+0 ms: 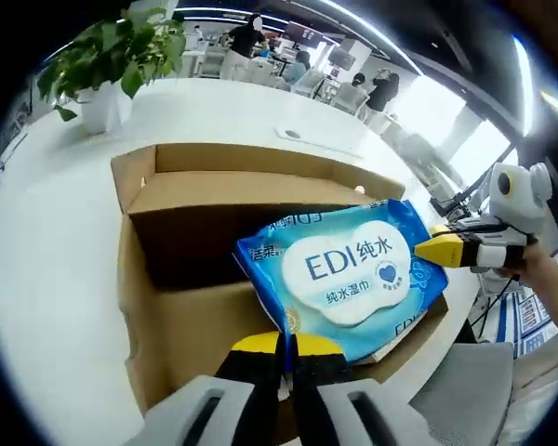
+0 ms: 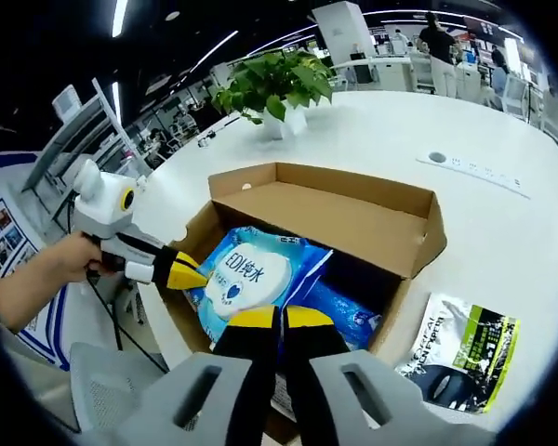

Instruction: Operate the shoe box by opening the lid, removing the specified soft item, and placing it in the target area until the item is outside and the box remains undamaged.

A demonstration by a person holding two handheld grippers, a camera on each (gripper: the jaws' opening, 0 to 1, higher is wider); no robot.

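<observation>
Left tool [image 1: 285, 342] has its yellow-tipped jaws pinched on the near edge of the blue wet-wipes pack [image 1: 349, 276], which sits tilted in the open cardboard shoe box [image 1: 167, 307] on the white bench [image 1: 46, 242]. Right tool [image 2: 281, 319] also grips the pack's edge; a dark packet [image 2: 460, 348] lies beside the box.

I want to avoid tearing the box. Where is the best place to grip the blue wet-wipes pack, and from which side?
Probably the crimped end seam of the blue soft plastic wet-wipes pack, nearest the left gripper. The pack lies tilted, propped above the floor of the open brown cardboard box, so this flat thin edge is exposed. Approach from above, then lift upward, clear of the box walls.
</observation>
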